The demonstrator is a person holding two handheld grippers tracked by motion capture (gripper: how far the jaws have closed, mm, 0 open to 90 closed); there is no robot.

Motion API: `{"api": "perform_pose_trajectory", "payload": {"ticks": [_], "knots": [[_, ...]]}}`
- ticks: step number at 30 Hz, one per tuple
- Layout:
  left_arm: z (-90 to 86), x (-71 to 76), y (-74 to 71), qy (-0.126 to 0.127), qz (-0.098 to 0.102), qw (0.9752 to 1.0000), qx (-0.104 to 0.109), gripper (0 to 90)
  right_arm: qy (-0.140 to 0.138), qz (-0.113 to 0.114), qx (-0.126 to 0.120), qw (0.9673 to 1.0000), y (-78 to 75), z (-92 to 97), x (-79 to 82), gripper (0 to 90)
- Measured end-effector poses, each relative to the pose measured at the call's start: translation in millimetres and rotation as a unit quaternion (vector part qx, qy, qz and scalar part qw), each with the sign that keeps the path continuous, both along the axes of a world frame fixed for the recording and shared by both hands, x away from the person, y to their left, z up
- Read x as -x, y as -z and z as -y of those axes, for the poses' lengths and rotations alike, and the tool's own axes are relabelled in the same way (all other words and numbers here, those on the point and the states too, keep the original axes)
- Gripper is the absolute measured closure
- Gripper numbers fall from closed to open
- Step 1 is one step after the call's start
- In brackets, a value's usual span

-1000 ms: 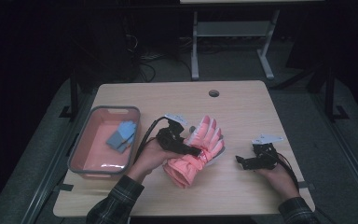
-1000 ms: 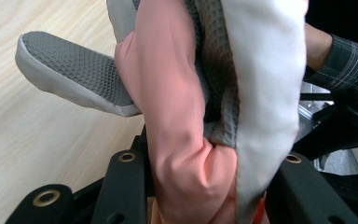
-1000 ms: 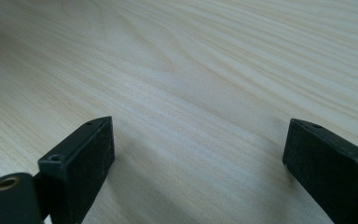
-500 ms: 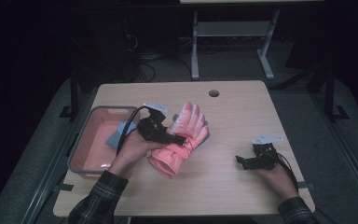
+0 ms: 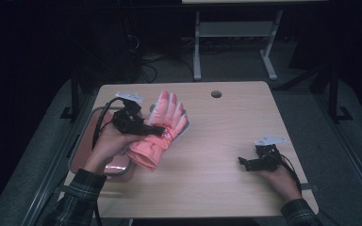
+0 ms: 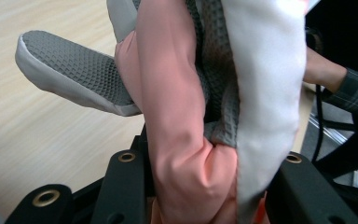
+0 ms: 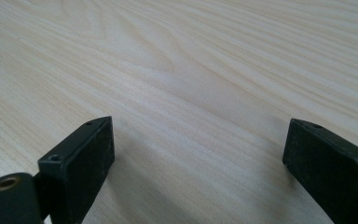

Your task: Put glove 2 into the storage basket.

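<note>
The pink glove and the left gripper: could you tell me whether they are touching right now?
Touching. In the left gripper view the pink glove is bunched between the left gripper's black jaws, pressed on both sides; the high view shows it lifted.

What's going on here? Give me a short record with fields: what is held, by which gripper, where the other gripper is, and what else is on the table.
held thing: pink glove, lifted off the table
holder: left gripper, jaws clamped on the glove's middle
other gripper: right gripper, jaws open with nothing between them, low over the table's right side
also there: tray at the table's left edge
</note>
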State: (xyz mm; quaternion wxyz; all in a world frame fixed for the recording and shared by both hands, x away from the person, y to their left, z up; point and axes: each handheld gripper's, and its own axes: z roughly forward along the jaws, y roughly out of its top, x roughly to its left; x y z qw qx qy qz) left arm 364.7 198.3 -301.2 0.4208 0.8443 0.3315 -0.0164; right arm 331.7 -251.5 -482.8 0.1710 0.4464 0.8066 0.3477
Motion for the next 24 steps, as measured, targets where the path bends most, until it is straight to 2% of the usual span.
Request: {"api": "perform_pose_trajectory", "payload": {"ticks": [3,4,7,9,10,14,16,18,20,21,24], "knots": [[-18.1,0.1,-5.4,-0.019,0.004,0.9998,-0.001,60.5,0.001,0.000,0.000,1.0000,0.0,-0.1,0.2,8.3],[-18.1,0.1,-5.4,-0.019,0.004,0.9998,-0.001,60.5,0.001,0.000,0.000,1.0000,0.0,-0.1,0.2,8.3],[-32.7,1.0,-8.3,-0.033,0.004,0.9995,-0.002,60.5,0.001,0.000,0.000,1.0000,0.0,-0.1,0.1,8.3],[-47.5,1.4,-9.0,-0.050,0.003,0.9987,-0.004,60.5,0.001,0.000,0.000,1.0000,0.0,-0.1,0.1,8.3],[-47.5,1.4,-9.0,-0.050,0.003,0.9987,-0.004,60.5,0.001,0.000,0.000,1.0000,0.0,-0.1,0.1,8.3],[-72.8,2.8,-10.1,-0.078,0.003,0.9969,-0.006,60.5,0.001,0.000,0.000,1.0000,0.0,-0.1,0.2,8.3],[-77.7,3.0,-10.3,-0.084,0.003,0.9965,-0.005,60.5,0.001,0.000,0.000,1.0000,0.0,-0.1,0.2,8.3],[-90.9,3.5,-10.9,-0.100,0.003,0.9949,-0.009,60.5,0.001,0.000,0.000,1.0000,0.0,-0.1,0.2,8.3],[-95.1,3.5,-10.9,-0.104,0.003,0.9945,-0.011,60.5,0.001,0.000,0.000,1.0000,0.0,-0.1,0.2,8.3],[-102.6,4.0,-10.6,-0.115,0.002,0.9933,-0.010,60.5,0.001,0.000,0.000,1.0000,0.0,-0.1,0.2,8.3],[-110.3,4.0,-9.9,-0.124,0.003,0.9921,-0.014,60.5,0.001,0.000,0.000,1.0000,0.0,-0.1,0.2,8.3]]}}
